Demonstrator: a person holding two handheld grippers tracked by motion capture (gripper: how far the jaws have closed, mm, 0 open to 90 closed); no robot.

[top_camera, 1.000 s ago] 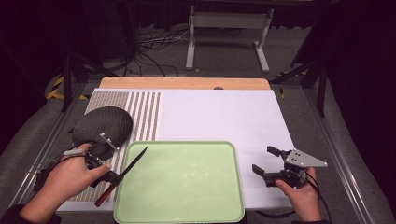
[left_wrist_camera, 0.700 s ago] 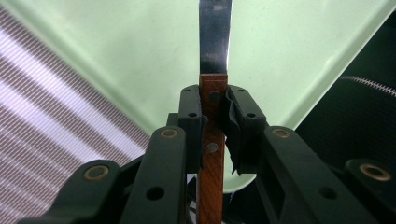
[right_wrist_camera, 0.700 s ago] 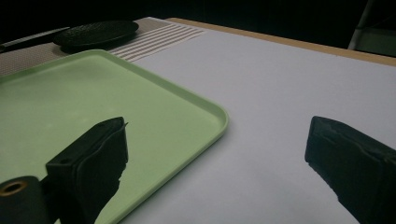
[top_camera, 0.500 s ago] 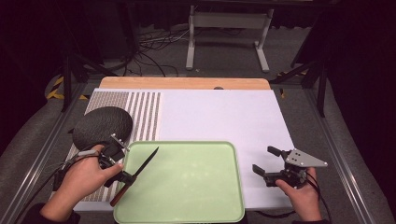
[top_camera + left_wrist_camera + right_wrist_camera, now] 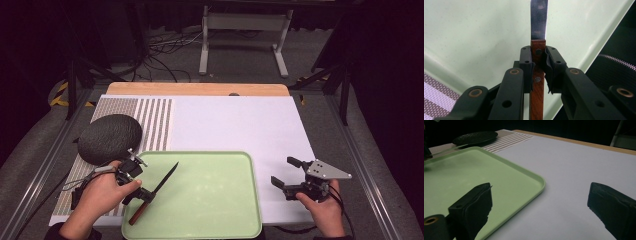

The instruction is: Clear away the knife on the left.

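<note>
On my left gripper (image 5: 539,65) the jaws are clenched on the knife (image 5: 538,75), pinching its brown wooden handle just behind the blade. Two rivets in the handle show between the pads. The steel blade runs straight out ahead of the jaws, over the pale green tray (image 5: 474,35). Below the jaws the handle carries on toward the bottom of the left gripper view.

From the high view, my left hand (image 5: 100,192) sits at the tray's (image 5: 210,227) near left corner. The knife (image 5: 155,192) slants from the handle end near the tray's front edge up to the blade tip further in over the tray. Whether the blade is touching the tray floor or held just above it I cannot tell from these angles. Beyond the jaws and to the left lies a dark round woven mat (image 5: 110,137), resting on a striped placemat (image 5: 150,120) on the desk (image 5: 240,120).

My right gripper (image 5: 540,207) has its jaws released, spread wide with nothing between them. Between and ahead of them is the bare white desk (image 5: 579,170) surface, and the left jaw hangs just over the tray's (image 5: 534,187) right rim. In the high view my right hand (image 5: 325,210) holds this gripper (image 5: 287,172) beside the tray, on the desk's right part, well apart from the knife.
</note>
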